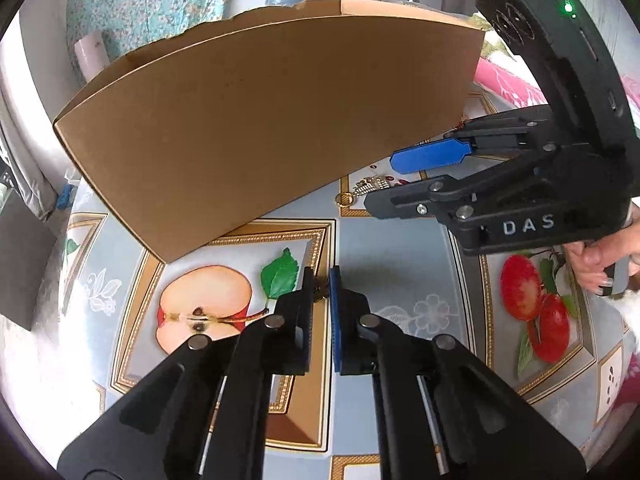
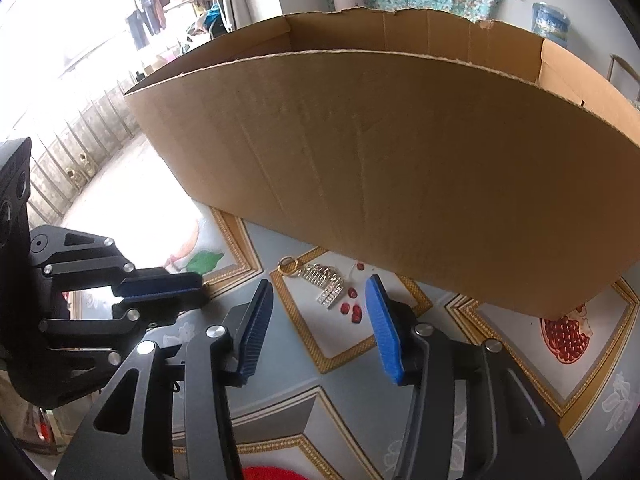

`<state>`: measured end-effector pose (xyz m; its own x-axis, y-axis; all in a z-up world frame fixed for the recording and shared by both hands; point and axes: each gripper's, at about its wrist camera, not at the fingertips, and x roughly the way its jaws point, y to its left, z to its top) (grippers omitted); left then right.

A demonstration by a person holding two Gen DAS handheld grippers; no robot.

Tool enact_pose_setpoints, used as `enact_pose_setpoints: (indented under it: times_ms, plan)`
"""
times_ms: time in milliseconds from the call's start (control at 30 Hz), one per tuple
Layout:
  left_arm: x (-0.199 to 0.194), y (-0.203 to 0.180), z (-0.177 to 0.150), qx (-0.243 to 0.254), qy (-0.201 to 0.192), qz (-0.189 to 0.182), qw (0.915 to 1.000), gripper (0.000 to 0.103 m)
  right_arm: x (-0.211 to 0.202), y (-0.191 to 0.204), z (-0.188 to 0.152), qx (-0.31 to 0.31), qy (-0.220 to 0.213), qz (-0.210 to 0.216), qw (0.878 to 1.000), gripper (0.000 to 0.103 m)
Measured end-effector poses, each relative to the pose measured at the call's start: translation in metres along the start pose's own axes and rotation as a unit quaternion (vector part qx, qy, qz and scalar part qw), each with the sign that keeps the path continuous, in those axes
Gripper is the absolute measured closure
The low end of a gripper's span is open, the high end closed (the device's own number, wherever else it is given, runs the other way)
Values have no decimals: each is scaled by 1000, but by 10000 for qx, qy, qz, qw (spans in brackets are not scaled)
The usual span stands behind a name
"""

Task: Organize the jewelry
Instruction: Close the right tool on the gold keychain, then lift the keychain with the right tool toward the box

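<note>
The job looks only partly done, as far as one can judge: the left tool [image 1: 320,292] is closed on a small dark, coiled piece of jewelry [image 1: 319,290] pinched between its pads, held just above the fruit-patterned surface [image 1: 384,264] in front of the cardboard box [image 1: 272,120], so that piece still has to go in, presumably into the box. The right tool [image 2: 320,312] stands open with nothing between its blue pads, aimed at the pieces still lying loose on the surface close to the box's front wall: a gold ring [image 2: 289,266] and, just beside it, a sparkly rhinestone ornament [image 2: 326,284]. Those two remain to be collected. Whether anything already sits in the box cannot be told, since neither camera sees over its wall to the bottom. The right wrist view shows the ring and ornament clearly, framed between the open pads, with the left tool only at its left margin; the left wrist view shows them half hidden behind the right tool, but alone reveals the dark piece in the left tool's grip and the person's right hand [image 1: 596,260] on the handle.
</note>
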<state>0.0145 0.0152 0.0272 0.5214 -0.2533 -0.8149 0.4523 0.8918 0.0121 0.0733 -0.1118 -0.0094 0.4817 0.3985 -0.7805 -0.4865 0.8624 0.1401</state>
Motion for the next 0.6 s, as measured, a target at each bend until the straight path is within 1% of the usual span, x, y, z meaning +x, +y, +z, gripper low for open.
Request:
enact_pose_setpoints:
  times_ms: [33, 100, 167, 200, 233, 300, 367, 467, 533, 600]
  plan:
    - [-1, 1, -1, 7, -12, -6, 10000, 96, 1, 1, 0, -63, 10, -170, 9998, 71]
    - [-3, 2, -4, -8, -10, -3, 10000, 96, 0, 3, 0, -166, 3, -365, 9992, 79]
    - [-5, 4, -7, -57, -10, -21, 10000, 96, 0, 4, 0, -207, -27, -371, 9991, 83]
    - [-6, 5, -8, -79, -26, -31, 10000, 96, 0, 4, -1, -220, -53, -356, 9991, 93]
    - [-7, 5, -10, -83, -43, -17, 10000, 96, 0, 7, -3, -243, -132, -400, 9988, 96]
    - [-7, 5, -11, -97, -39, 12, 9999, 96, 0, 19, -7, -547, -196, -707, 9958, 98]
    - [-9, 4, -12, -117, -39, 15, 9999, 96, -1, 23, -9, -583, -197, -805, 9948, 98]
    - [-9, 3, -12, -112, -28, 33, 9999, 96, -8, 16, -14, -424, -107, -699, 9966, 98]
    - [-12, 2, -17, -141, -29, 21, 9999, 97, -15, 7, -22, -188, -77, -568, 9982, 98]
    - [-15, 2, -18, -163, -18, -3, 9999, 97, -25, 3, -31, -45, -82, -546, 9985, 98]
